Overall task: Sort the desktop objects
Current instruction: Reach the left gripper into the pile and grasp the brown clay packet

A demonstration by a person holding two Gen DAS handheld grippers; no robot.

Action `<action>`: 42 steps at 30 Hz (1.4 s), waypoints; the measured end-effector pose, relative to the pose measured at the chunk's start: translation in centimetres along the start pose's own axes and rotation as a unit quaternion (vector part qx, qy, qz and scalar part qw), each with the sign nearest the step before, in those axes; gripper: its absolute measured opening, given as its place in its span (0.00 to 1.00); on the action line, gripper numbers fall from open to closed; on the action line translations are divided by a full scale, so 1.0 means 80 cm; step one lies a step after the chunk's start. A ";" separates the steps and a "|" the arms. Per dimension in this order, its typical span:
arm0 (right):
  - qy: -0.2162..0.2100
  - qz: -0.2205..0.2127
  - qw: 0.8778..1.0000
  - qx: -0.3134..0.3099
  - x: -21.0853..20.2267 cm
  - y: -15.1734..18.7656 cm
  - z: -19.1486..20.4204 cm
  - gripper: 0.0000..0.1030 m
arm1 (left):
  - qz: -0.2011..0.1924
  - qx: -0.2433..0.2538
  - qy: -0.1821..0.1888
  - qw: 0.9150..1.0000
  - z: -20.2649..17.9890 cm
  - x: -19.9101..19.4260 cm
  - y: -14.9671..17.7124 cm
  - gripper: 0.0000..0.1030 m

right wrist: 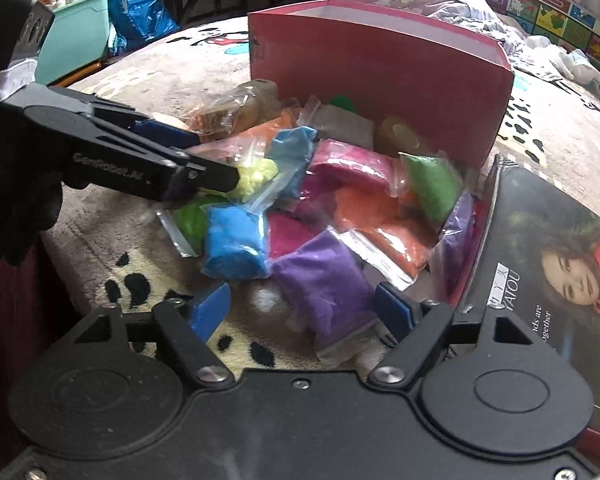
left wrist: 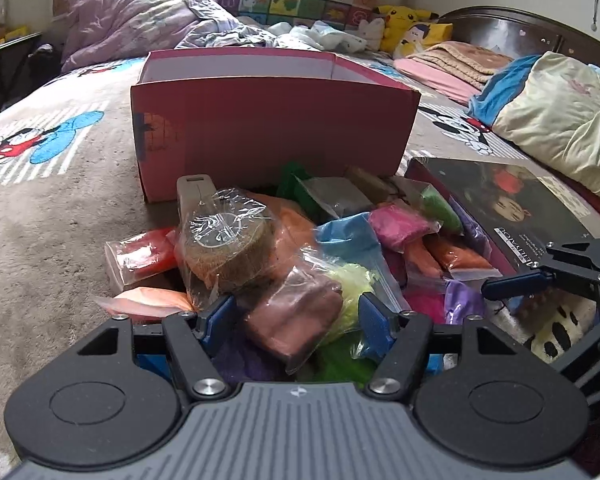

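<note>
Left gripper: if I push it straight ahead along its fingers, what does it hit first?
Most likely the brown bag, lying between the open fingers of the left gripper. The yellow bag sits just behind it, though depth is hard to judge.

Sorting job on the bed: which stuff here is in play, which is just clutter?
In play:
- pile of coloured clay bags
- brown bag between the open left tongs
- purple bag between the open right tongs
- red box

Clutter:
- magazine
- Pikachu plush
- lilac quilt
- folded pink blanket
- teal tub
</note>
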State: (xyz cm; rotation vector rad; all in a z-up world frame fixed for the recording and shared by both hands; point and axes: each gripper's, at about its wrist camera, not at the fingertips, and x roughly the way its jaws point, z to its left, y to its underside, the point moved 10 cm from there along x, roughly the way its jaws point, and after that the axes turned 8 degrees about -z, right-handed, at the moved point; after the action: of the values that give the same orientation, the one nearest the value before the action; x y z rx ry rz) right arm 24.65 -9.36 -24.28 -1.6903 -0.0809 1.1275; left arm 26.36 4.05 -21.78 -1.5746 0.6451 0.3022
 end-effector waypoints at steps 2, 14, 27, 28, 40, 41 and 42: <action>0.001 0.003 1.000 -0.001 0.003 0.001 -0.003 0.79 | 0.002 0.003 0.004 1.000 -0.001 -0.001 0.001 0.59; -0.042 0.027 0.997 -0.059 -0.005 0.008 0.024 0.77 | 0.017 0.015 0.034 0.999 -0.013 -0.011 0.005 0.56; -0.045 0.023 0.997 -0.062 0.009 0.013 0.018 0.55 | 0.008 0.048 0.017 0.999 -0.017 -0.009 0.004 0.39; -0.045 0.021 0.997 -0.060 0.009 0.013 0.018 0.51 | 0.007 0.052 0.015 0.999 -0.018 -0.009 0.004 0.38; -0.040 -0.001 0.999 -0.015 -0.011 0.011 0.008 0.40 | -0.015 0.056 0.011 0.998 -0.032 -0.037 -0.012 0.37; -0.040 -0.002 0.999 -0.008 -0.013 0.012 0.006 0.39 | -0.018 0.054 0.011 0.998 -0.033 -0.040 -0.015 0.37; -0.040 -0.003 0.999 -0.002 -0.014 0.012 0.005 0.39 | -0.021 0.050 0.011 0.998 -0.033 -0.044 -0.019 0.37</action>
State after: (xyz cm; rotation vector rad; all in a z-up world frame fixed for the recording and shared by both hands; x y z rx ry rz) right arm 23.29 -10.12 -24.32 -1.6480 -0.1386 1.1922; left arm 23.89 2.23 -18.28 -1.4949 0.6341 0.2177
